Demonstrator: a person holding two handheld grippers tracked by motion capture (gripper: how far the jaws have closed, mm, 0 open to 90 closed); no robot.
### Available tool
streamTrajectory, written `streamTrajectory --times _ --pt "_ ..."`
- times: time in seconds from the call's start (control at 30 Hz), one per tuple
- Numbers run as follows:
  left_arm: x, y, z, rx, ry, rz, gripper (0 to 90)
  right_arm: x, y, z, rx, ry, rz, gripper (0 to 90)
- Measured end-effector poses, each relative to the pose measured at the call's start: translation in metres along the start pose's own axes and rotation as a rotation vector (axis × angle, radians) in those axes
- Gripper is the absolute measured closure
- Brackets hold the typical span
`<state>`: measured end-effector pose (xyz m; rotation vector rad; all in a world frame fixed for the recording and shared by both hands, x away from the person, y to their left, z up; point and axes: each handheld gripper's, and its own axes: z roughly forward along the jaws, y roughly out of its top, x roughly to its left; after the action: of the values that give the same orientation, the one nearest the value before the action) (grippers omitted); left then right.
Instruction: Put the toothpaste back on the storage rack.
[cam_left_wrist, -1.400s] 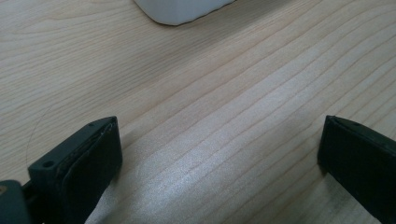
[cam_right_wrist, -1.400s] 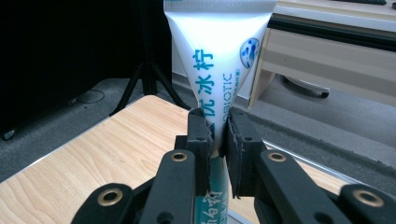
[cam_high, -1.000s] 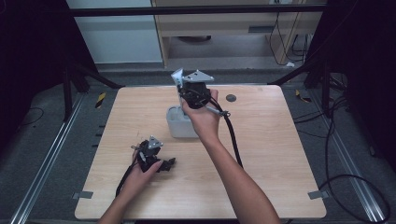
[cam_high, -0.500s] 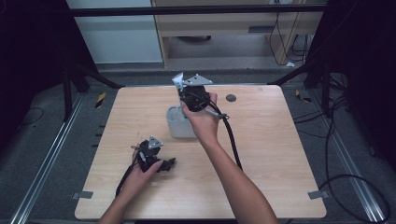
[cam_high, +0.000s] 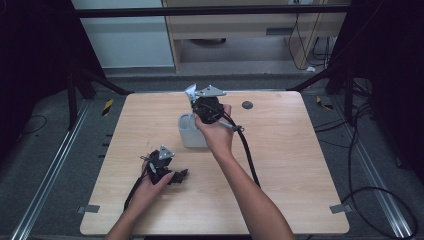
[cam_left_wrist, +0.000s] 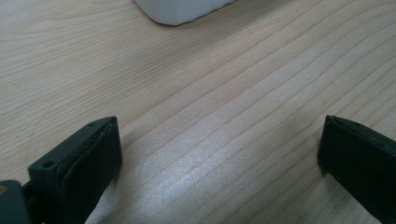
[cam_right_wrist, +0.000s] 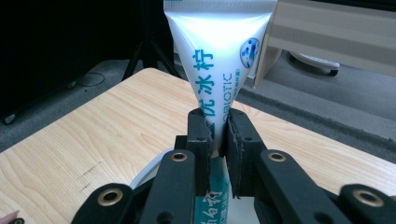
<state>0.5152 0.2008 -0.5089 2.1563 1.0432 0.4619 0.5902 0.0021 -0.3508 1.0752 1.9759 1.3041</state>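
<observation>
The right tool (cam_high: 192, 102) has come down a touch since a second ago, sinking closer to the white cup (cam_high: 189, 132), while the left tool (cam_high: 175, 176) has not budged. In the right gripper view that tool's jaws are clamped on a white toothpaste tube (cam_right_wrist: 219, 60) with blue lettering, pinched at its narrow part, flat crimped end pointing up. From above, the right hand (cam_high: 217, 132) holds the tool over the cup, forearm stretched diagonally across the table (cam_high: 300, 165), cable trailing beside it. The left tool rests low on the table near the front-left, jaws wide apart over bare wood, with the cup's base just ahead of them in the left gripper view. A small dark disc (cam_high: 247, 105) lies off to the right of the cup, well apart. Plenty of open wood on the right half and along the front edge.
</observation>
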Motion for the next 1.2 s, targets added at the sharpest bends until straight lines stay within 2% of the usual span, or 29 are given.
streamTrajectory --times 0.6,1.2 --pt "0.0 0.0 0.0 0.0 0.0 0.0 0.0 0.003 -0.008 0.007 0.019 0.004 -0.009 80.8" --pt "0.0 0.0 0.0 0.0 0.0 0.0 0.0 0.001 -0.018 0.014 0.05 0.0 0.004 80.8"
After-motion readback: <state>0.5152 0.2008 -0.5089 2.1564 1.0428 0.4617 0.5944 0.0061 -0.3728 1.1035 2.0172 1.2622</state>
